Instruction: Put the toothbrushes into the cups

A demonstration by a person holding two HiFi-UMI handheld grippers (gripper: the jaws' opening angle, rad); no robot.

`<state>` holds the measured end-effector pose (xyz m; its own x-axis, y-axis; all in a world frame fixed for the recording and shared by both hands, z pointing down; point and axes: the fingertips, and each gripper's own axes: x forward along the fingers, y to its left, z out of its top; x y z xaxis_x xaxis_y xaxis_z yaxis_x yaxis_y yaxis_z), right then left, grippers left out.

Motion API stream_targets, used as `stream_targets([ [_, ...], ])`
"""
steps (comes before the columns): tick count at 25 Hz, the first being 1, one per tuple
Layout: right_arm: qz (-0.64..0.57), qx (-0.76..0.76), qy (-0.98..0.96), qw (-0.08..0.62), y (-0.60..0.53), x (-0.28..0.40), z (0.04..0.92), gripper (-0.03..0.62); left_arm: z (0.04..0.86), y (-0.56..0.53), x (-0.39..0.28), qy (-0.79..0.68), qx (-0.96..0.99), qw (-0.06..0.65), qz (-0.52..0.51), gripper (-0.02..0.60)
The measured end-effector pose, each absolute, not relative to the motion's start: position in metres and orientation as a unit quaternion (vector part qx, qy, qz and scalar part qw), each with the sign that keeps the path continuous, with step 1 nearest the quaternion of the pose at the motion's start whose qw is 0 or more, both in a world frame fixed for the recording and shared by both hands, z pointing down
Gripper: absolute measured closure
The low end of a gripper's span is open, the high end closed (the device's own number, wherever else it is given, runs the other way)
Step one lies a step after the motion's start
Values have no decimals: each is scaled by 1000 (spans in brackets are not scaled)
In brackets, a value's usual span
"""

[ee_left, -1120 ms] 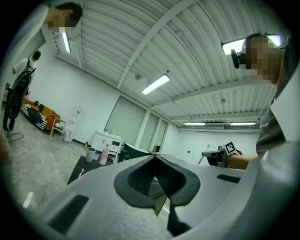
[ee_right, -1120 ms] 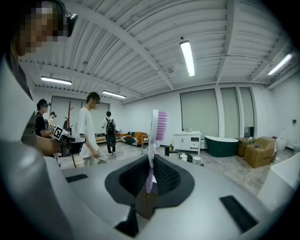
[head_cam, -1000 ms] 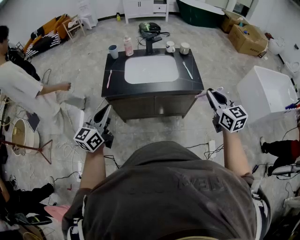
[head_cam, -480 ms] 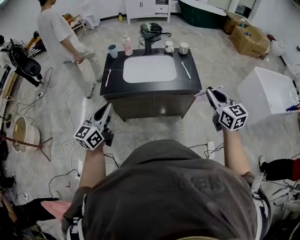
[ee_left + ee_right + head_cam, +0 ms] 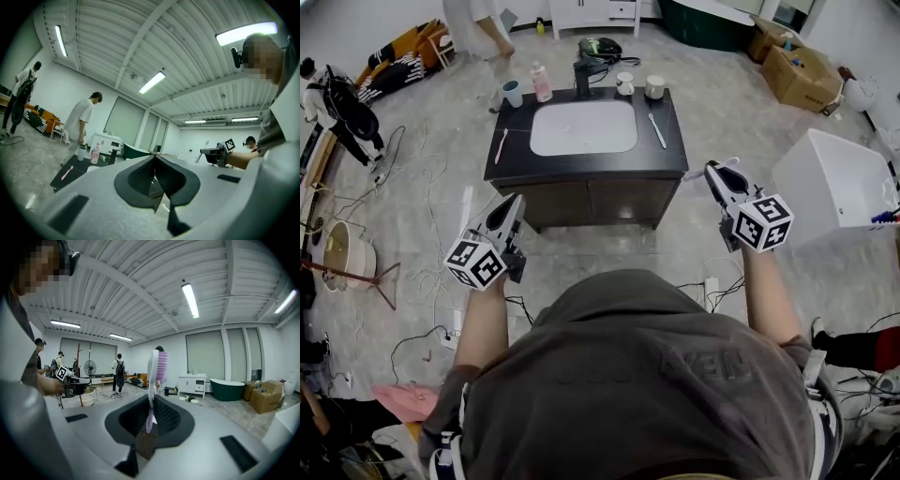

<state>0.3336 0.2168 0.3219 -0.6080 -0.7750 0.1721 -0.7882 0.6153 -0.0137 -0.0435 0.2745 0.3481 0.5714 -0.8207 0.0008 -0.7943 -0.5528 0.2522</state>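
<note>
— Right gripper (image 5: 715,171), head view: clamped on the purple toothbrush (image 5: 696,174), one end poking out toward frame left. It's in the air, just off the right front corner of the counter (image 5: 670,157).
— Left gripper (image 5: 517,201)?
— Jaws pressed together, nothing in them. Near the counter's left front corner, not touching.
— Task items on the counter?
— Pink toothbrush (image 5: 500,145) flat, left of the basin (image 5: 584,127). White toothbrush (image 5: 657,130) flat on the right. Blue cup (image 5: 513,93) back left beside the pink bottle (image 5: 542,82). White cup (image 5: 624,83) and second white cup (image 5: 654,87) back right.
— Left gripper view?
— Pads meet at the tips (image 5: 154,157), empty. Pink toothbrush (image 5: 67,172) lies on the counter at far left, with the blue cup (image 5: 82,152) and pink bottle (image 5: 96,153) behind it.
— Right gripper view?
— Pads pinch the purple toothbrush (image 5: 152,376) by its handle. It stands upright, bristles at the top, facing right. Left gripper (image 5: 70,380) shows small at far left.
</note>
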Motion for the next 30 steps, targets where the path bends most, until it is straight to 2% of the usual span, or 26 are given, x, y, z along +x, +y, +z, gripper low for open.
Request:
stream_targets([
  [7,45,425,-901,67,198,347,329,572,354,261,-17,-465,877,117,-42,577],
  [15,48,417,-905,73,144,304,337,572,362,203,-39,-454,881,124,-52,577],
  [22,45,441,-893,82,63,241,344,572,375,99,-88,-408,901,129,-75,577],
  [30,59,479,-872,84,-37,158,336,571,370,-19,-160,-350,926,128,-55,577],
])
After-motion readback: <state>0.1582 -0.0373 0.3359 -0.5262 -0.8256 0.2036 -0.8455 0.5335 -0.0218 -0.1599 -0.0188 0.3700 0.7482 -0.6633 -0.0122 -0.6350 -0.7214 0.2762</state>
